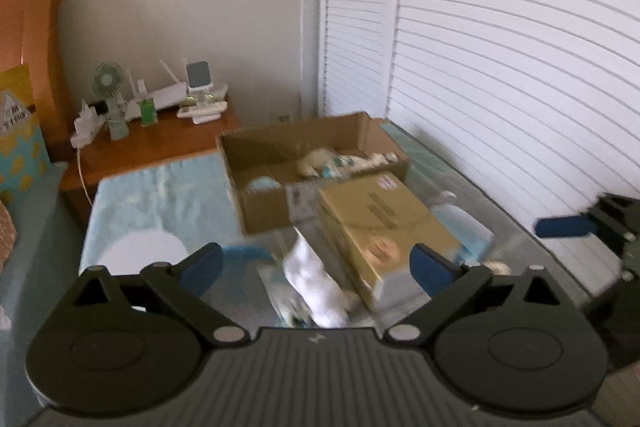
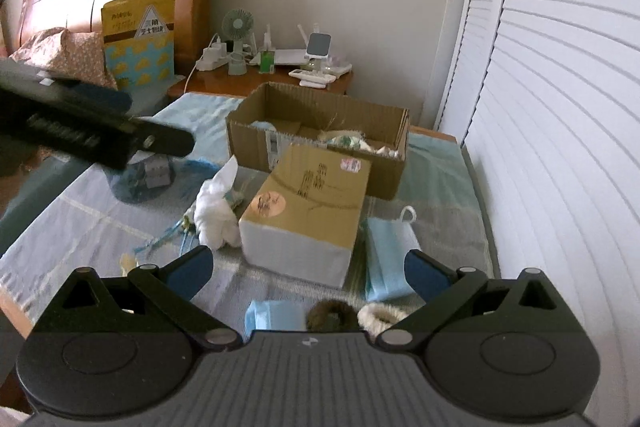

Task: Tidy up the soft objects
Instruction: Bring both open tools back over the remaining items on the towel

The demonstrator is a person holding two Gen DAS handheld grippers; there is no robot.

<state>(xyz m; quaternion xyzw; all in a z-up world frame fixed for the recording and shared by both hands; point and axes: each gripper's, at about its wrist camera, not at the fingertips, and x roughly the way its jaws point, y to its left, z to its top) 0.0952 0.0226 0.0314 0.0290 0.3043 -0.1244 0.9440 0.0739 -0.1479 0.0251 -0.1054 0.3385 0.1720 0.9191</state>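
- Left tool spread wide, nothing between its pads, hanging over the white cloth on the bed.
- Right tool also spread, empty, low over the near edge of the bed.
- Just under the right tool: blue mask, brown scrunchie, pale scrunchie, side by side.
- Likely step: picking the next soft thing for the open box.
- Best done by dropping straight over the cloth's bunched middle, pads either side of the thick fold, then closing and lifting clear before heading for the box.
- Worth minding the closed box, touching or nearly touching the cloth; approach from the free side to avoid nudging it.
- Folded mask pack lying just beside the closed box on the other side, another candidate.
- Open box behind, against the closed one: already holding a pale blue item at one end and a whitish bundle toward the other; exact items too blurred to name.
- Closed box sealed, contents unseen.
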